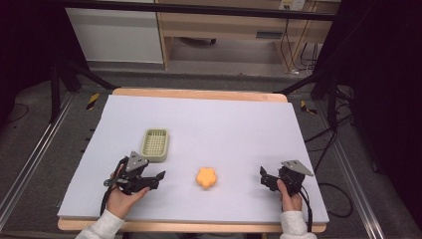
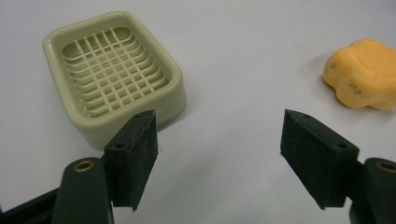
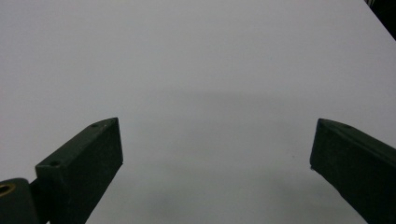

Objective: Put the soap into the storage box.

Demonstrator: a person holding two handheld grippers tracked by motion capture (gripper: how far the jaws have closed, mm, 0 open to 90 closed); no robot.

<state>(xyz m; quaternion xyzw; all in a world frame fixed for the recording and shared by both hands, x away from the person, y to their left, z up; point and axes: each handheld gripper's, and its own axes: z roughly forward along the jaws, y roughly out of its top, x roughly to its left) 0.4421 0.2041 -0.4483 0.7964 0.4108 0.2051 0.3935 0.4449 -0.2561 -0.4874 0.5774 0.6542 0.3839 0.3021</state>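
A pale green soap dish [image 1: 155, 144] with a grid floor sits left of the table's middle; it shows close up in the left gripper view [image 2: 112, 70]. An orange flower-shaped soap [image 1: 206, 178] lies on the white sheet between my two hands, at the right edge of the left gripper view [image 2: 364, 74]. My left gripper [image 1: 158, 177] rests just in front of the dish, its jaws [image 2: 218, 116] apart with nothing between them. My right gripper [image 1: 263, 178] lies at the front right, pointing toward the soap, open [image 3: 217, 122] over bare sheet.
The white sheet [image 1: 224, 119] covers a wooden table whose edge [image 1: 199, 93] shows at the back. Black frame legs and cables stand on the floor to both sides. A cable trails from each gripper over the front edge.
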